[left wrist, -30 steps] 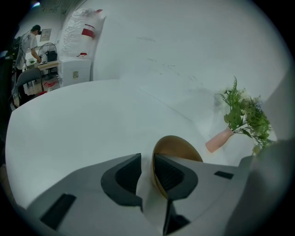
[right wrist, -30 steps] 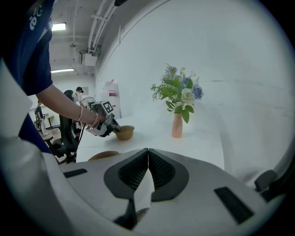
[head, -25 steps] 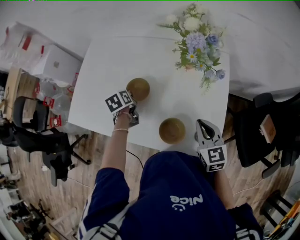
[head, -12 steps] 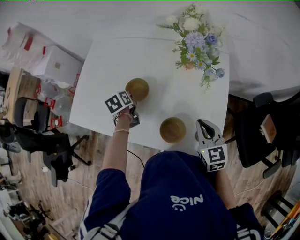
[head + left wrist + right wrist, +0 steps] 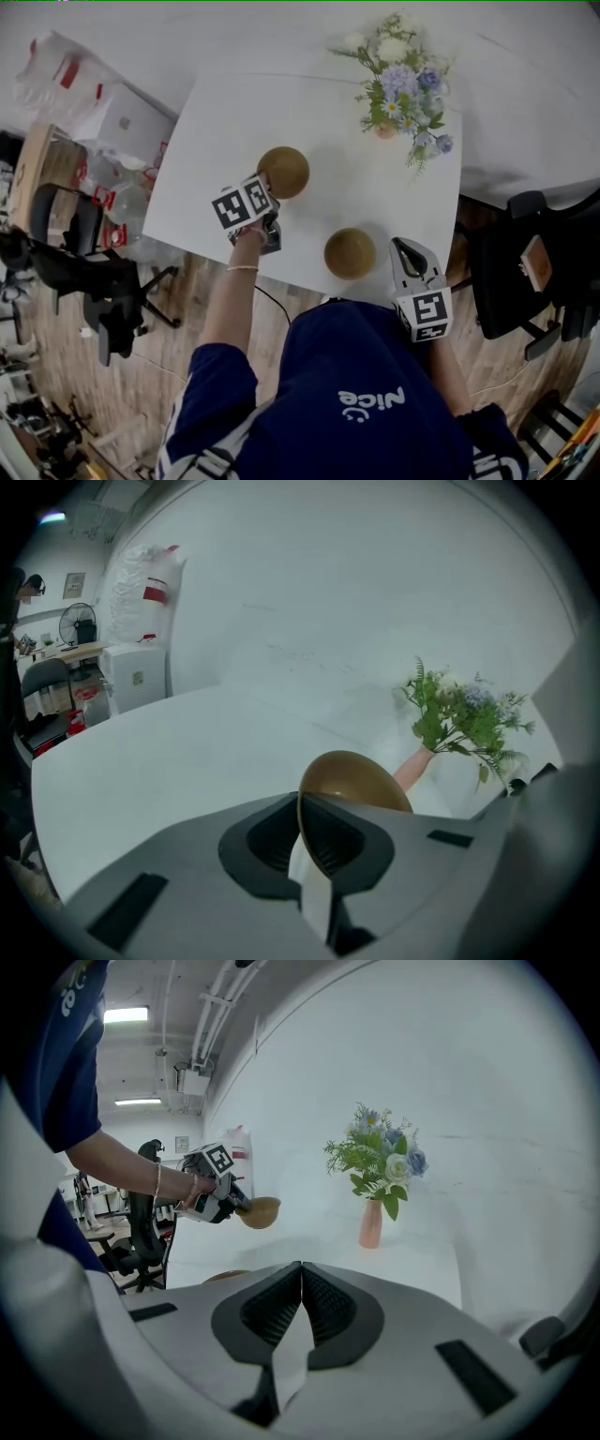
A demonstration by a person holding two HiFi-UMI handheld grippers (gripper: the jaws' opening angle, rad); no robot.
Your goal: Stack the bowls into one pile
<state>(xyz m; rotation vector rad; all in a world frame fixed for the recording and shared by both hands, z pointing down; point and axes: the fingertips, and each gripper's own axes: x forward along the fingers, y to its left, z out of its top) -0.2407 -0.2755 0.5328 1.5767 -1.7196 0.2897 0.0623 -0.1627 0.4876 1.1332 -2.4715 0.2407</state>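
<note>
Holding: my left gripper (image 5: 266, 191) is closed on the rim of the brown bowl (image 5: 284, 172), one jaw inside the wall and one outside.
Held bowl: upper middle of the head view, clear of the white table (image 5: 206, 141); the right gripper view shows air under it.
Second bowl (image 5: 350, 253): it stands on the table near the lower edge, to the lower right of the held one and well apart from it.
Right gripper (image 5: 405, 253): jaws together with nothing between them, just beside the second bowl.
Handling: I judge the bowl light and stiff, with a smooth curved wall. A pinch at one rim point can let it swing or slip.
Where to hold: the rim is the only thin part, so I think this grip is right.
Hard to see: the jaw bodies hide how deep the rim sits. The material, wood or plastic, I cannot tell. In the right gripper view the second bowl is only a thin sliver behind the gripper.
</note>
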